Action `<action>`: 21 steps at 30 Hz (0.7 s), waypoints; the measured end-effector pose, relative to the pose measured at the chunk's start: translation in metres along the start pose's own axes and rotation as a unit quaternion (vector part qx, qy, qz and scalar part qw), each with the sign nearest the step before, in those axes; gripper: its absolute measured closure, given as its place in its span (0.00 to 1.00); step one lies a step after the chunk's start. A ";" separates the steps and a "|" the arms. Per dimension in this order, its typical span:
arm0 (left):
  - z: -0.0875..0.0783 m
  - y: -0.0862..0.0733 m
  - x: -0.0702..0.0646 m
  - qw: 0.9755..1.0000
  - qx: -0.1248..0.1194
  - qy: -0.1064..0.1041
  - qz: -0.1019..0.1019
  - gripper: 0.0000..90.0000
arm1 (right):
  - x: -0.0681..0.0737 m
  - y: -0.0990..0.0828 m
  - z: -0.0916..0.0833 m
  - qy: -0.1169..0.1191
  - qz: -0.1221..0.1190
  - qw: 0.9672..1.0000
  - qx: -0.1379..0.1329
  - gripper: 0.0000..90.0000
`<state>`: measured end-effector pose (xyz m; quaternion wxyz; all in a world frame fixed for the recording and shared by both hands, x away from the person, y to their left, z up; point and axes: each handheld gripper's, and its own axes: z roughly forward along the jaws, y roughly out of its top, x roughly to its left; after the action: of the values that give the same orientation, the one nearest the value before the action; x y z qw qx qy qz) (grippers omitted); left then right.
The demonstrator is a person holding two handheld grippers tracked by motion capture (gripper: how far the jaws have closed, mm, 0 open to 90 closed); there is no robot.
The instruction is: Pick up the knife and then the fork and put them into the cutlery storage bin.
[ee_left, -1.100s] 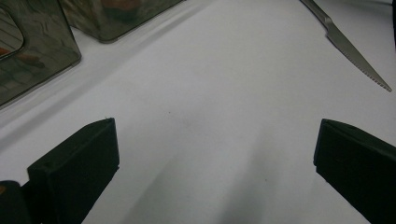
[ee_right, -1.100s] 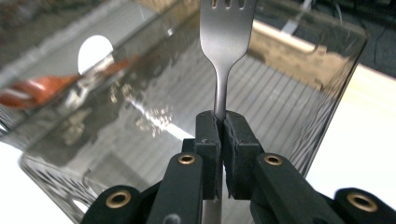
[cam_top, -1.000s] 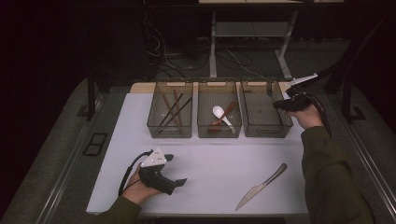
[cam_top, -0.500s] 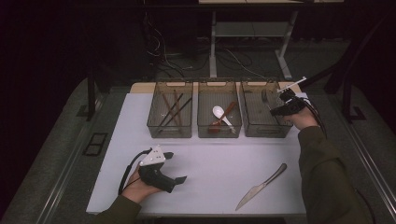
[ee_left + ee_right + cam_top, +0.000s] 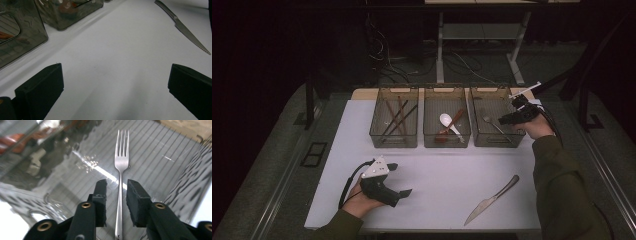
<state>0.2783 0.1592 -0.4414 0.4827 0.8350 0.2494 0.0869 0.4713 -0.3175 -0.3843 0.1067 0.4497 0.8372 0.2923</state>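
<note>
Right tool (image 5: 117,187) hangs inside the right-hand clear smoky plastic bin (image 5: 477,107), its jaws narrowly parted and just opening, with the handle of the slim stainless steel fork (image 5: 121,167) lying between them but no longer pinched; I see a gap on either side of the handle. The fork rests flat on the bin's ribbed floor, tines pointing away from me. I judge this to be the release step of sorting cutlery: the fork is delivered and I am letting go.

Left tool (image 5: 115,82) rests low over the white worktop (image 5: 437,170) near its front left, jaws wide and empty.

On the worktop's front right lies the long serrated steel knife (image 5: 492,199), well apart from both tools, not yet sorted. Next, I think, the right tool must lift straight out of the bin without dragging the fork, then come down to the knife and close across its thin handle, which lies flat and will be awkward to pinch.
</note>
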 end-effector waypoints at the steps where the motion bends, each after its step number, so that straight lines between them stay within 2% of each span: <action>1: 0.000 0.000 0.000 1.000 0.000 0.000 -0.001 0.00 | 0.000 0.000 -0.003 0.002 0.002 1.000 -0.006 0.74; 5: -0.001 0.000 0.000 1.000 0.001 0.000 0.000 0.00 | 0.006 -0.002 -0.020 0.012 0.000 0.999 -0.035 0.67; 10: 0.000 0.000 -0.001 1.000 0.000 0.000 0.000 0.00 | 0.023 -0.013 -0.042 0.040 -0.015 0.997 -0.064 0.67; 16: 0.000 0.000 -0.001 1.000 0.004 0.000 0.002 0.00 | 0.049 -0.033 -0.052 0.066 -0.048 0.995 -0.059 0.73; 21: 0.000 0.000 -0.001 1.000 0.006 0.001 0.001 0.00 | 0.070 -0.051 -0.053 0.075 -0.078 0.993 -0.049 0.82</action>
<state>0.2772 0.1588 -0.4413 0.4774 0.8382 0.2490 0.0866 0.3721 -0.3030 -0.3656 0.0876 0.3540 0.8601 0.3568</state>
